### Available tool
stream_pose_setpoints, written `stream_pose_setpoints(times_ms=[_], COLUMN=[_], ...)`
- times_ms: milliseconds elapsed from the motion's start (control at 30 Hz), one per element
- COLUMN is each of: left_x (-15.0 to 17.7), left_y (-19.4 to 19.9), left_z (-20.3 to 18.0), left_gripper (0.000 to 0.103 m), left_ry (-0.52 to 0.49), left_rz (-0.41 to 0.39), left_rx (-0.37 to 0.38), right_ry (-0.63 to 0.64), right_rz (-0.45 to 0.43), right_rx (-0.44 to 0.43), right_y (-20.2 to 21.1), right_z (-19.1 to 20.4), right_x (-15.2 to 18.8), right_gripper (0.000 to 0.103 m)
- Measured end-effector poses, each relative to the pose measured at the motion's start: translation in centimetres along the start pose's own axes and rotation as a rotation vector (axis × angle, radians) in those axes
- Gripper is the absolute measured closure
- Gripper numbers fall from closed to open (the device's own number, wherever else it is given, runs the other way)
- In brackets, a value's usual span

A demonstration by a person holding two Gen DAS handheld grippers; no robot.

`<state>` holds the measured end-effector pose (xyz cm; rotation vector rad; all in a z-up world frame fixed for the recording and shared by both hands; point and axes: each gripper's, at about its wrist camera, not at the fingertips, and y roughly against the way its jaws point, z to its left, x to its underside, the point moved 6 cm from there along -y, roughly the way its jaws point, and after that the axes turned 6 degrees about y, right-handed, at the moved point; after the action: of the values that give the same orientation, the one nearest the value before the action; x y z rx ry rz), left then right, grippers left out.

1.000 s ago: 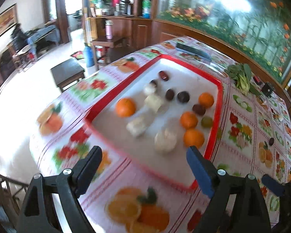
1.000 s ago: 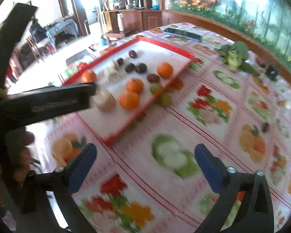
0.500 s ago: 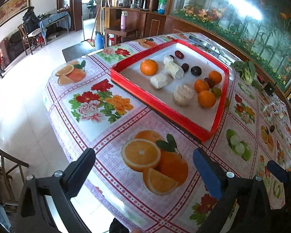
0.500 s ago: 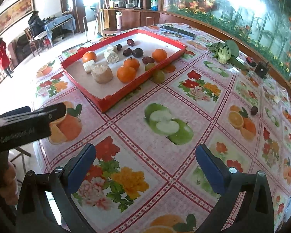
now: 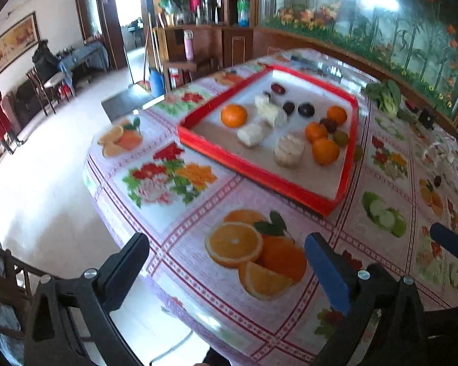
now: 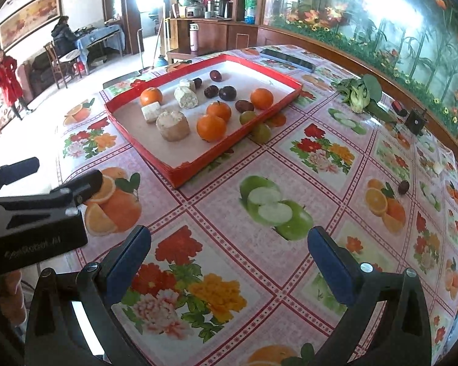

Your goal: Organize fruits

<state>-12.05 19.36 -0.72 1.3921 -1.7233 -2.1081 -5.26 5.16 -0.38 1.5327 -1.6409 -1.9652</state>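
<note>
A red tray on the flowered tablecloth holds oranges, dark plums, pale cut chunks and a green fruit. Another green fruit lies just outside the tray's right rim. One dark fruit sits alone at the far right. In the left wrist view the same tray is ahead. My left gripper hangs open over the printed oranges near the table edge. My right gripper is open above the cloth, short of the tray. Both are empty.
Leafy greens, a dark flat phone-like device and a small black box lie toward the far side by the glass wall. The table's rounded edge drops to the floor on the left. A wooden chair stands below.
Both grippers have drawn back from the tray, which now sits farther ahead in each view. The left jaws stand a little wider than a second ago.
</note>
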Motion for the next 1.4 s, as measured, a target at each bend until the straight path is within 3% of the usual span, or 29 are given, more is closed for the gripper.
stream_pose_setpoints(times_ms=[133, 300, 800, 1400], left_x=[0.4, 0.5, 0.5, 0.4], left_y=[0.3, 0.2, 0.1, -0.7], left_z=[0.0, 0.4, 0.7, 1.0], left_gripper=[0.0, 0.0, 0.0, 0.0], left_ry=[-0.012, 0.015, 0.01, 0.021], left_rz=[-0.027, -0.01, -0.014, 0.038], left_rx=[-0.027, 0.019, 0.018, 0.058], right_ry=[0.016, 0.018, 0.018, -0.017], right_rz=[0.004, 0.014, 0.047, 0.054], right_rx=[0.01, 0.013, 0.055, 0.092], right_y=[0.0, -0.3, -1.1, -1.6], right_z=[0.4, 0.4, -0.1, -1.4], right_x=[0.0, 0.0, 0.2, -0.2], right_gripper=[0.0, 0.0, 0.0, 0.0])
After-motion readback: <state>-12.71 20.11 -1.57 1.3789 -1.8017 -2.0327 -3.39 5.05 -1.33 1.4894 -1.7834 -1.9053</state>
